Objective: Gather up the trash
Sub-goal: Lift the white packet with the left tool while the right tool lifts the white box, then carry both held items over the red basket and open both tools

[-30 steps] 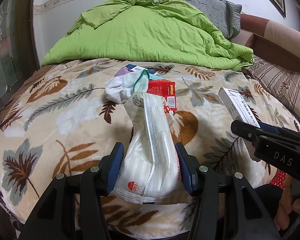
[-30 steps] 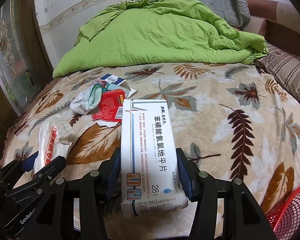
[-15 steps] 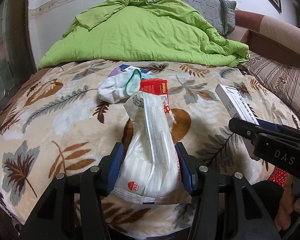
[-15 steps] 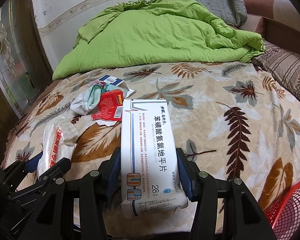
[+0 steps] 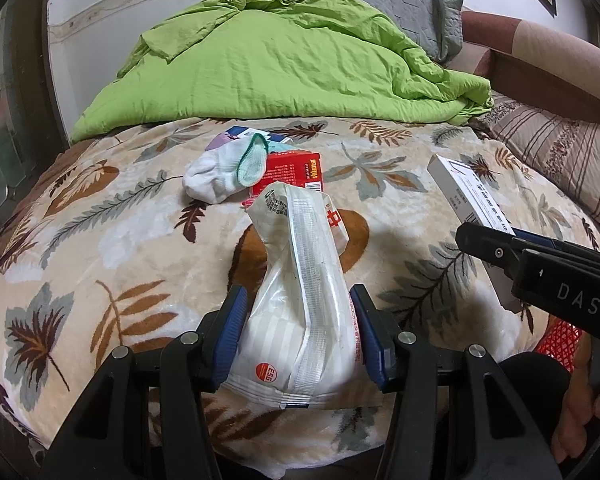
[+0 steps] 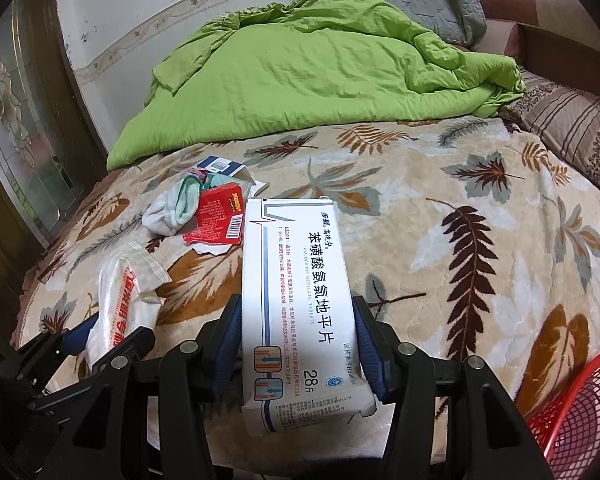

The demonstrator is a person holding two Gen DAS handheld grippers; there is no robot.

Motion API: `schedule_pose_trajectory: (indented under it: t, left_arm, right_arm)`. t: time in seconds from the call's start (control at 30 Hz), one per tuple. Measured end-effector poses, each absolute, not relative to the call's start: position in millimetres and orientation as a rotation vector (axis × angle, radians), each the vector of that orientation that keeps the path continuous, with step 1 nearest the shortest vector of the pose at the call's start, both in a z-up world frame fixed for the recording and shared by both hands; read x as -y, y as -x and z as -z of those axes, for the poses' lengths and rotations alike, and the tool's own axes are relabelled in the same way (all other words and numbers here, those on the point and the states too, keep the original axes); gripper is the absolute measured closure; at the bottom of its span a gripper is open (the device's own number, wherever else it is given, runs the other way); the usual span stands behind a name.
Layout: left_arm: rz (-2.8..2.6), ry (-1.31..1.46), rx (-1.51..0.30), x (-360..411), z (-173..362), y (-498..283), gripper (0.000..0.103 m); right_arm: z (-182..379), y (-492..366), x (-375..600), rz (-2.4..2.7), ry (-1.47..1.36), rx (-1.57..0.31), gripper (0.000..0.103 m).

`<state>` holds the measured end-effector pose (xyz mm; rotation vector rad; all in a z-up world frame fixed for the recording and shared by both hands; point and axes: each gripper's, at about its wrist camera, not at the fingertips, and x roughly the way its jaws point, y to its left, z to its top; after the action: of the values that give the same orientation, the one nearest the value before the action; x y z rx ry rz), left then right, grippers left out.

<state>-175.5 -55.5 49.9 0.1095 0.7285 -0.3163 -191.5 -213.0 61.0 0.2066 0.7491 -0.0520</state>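
Both grippers gripped trash over the plush leaf-patterned bed [image 5: 100, 240]: left gripper [image 5: 298, 330] jaws squeezed a crinkly white plastic bag [image 5: 304, 300], right gripper [image 6: 298, 332] jaws clamped a rigid white cardboard box [image 6: 300, 300]

Pretty clearly a bedroom in a home. A bed [image 5: 100, 240] covered by a leaf-print blanket is seen, green quilt [image 5: 276, 64] heaped top centre, pillow [image 5: 560, 148] at right.

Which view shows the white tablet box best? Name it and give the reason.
The right wrist view. There the white tablet box fills the centre, clamped in the right gripper, with its printed top face readable. The left wrist view catches the same box only at the right edge, seen obliquely and partly hidden behind the gripper.
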Motion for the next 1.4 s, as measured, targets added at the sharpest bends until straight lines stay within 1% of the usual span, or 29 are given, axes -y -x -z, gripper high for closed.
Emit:
schedule_pose_trajectory:
  t: [0.37,0.77,1.4]
  left_arm:
    - [0.385,-0.14,-0.732,80,-55,183,0.051]
    - [0.468,-0.185,-0.717,113,-62,196,0.051]
    - [0.53,-0.237,-0.704,141,-67,209,0.051]
  right_arm:
    - [-63,208,238,0.061,-0.303,-0.75,0.046]
    - [-73,236,252,0.093,-0.291,-0.723,0.046]
    - [-77,280,290,0.16,-0.331,-0.715,0.046]
